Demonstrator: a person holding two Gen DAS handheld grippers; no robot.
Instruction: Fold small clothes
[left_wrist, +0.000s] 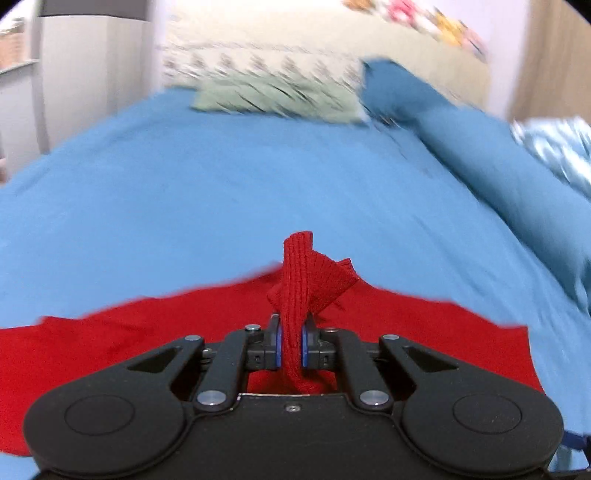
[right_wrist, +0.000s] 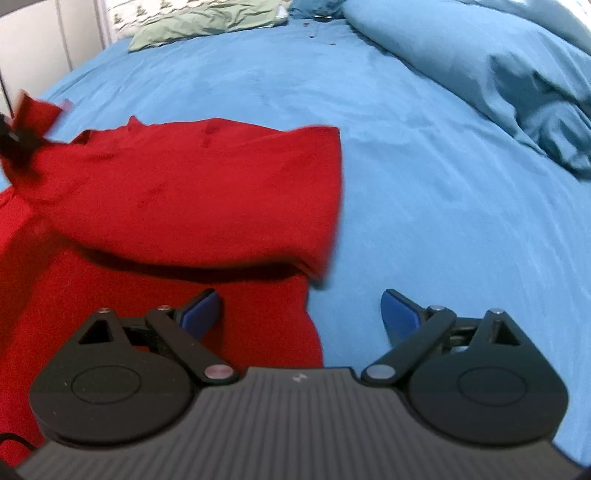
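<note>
A red knit garment lies on the blue bedsheet, its upper part lifted and folding over the lower part. My left gripper is shut on a ribbed edge of the red garment, which sticks up between the blue pads. That gripper also shows blurred at the far left of the right wrist view. My right gripper is open and empty, low over the garment's right edge, with its left finger above the red cloth and its right finger above the sheet.
A green patterned pillow lies at the head of the bed. A rumpled blue duvet runs along the right side. A white wardrobe stands to the left of the bed.
</note>
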